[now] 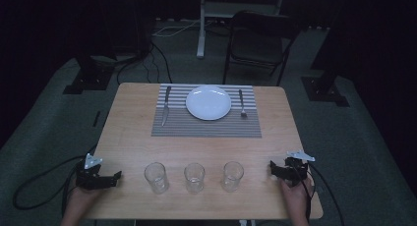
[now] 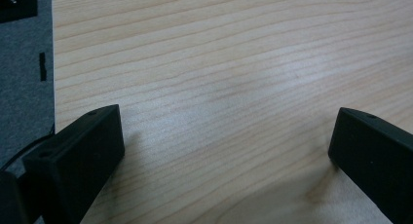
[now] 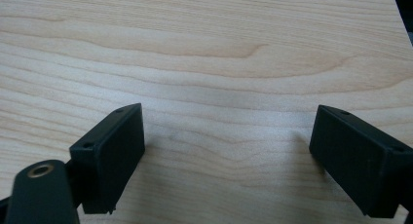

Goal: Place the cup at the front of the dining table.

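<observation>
Resting on the counter [image 1: 133, 137] at its near corners, the left claw [image 1: 116, 176] and right claw [image 1: 272, 167] both stand released, jaws spread over bare wood. The three empty glasses [image 1: 194, 177] stand in a row between them, close together. A sideways reach for an end glass [image 1: 156, 177] could likely clip its neighbour and topple it, since clear thin walls are hard to judge.

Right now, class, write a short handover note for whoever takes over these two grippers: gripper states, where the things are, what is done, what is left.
Left gripper: open, empty, at the near left of the table.
Right gripper: open, empty, near right.
Three glasses stand in a near row between them: left glass, middle glass, right glass.
Done: nothing yet; no glass is touched.
Left: probably grasp the first glass.
</observation>
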A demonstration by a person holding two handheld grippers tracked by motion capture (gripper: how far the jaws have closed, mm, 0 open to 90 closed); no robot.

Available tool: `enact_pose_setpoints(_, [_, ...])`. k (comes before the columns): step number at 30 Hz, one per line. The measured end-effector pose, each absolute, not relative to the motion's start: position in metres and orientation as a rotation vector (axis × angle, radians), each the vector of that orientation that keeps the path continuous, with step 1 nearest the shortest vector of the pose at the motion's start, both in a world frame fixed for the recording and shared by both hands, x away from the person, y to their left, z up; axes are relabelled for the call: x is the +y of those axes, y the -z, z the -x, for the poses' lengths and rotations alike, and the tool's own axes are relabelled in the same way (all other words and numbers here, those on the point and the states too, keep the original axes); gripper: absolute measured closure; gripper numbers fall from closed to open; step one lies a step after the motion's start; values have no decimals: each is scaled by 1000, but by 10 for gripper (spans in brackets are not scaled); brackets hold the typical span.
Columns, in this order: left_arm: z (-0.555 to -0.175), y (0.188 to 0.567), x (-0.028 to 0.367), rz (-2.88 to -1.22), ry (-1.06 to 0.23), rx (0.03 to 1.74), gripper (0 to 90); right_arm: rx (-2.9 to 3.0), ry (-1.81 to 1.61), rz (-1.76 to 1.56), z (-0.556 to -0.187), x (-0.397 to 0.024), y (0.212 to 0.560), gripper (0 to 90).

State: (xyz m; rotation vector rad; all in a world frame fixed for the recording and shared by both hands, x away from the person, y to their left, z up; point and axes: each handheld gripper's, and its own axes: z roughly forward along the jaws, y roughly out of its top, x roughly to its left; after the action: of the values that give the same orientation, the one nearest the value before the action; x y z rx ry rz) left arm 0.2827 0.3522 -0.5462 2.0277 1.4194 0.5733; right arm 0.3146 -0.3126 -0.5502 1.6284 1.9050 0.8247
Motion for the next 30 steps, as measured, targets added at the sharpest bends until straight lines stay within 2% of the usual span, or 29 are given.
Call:
enact_pose_setpoints(21, [-280,545,353,-2036,-568,1427,1,1902,-824,-1630,-314,-312,550,125])
enact_pose_setpoints(30, [-276,545,347,-2075,-521,1341,1,1902,-824,-1630,-314,-312,550,125])
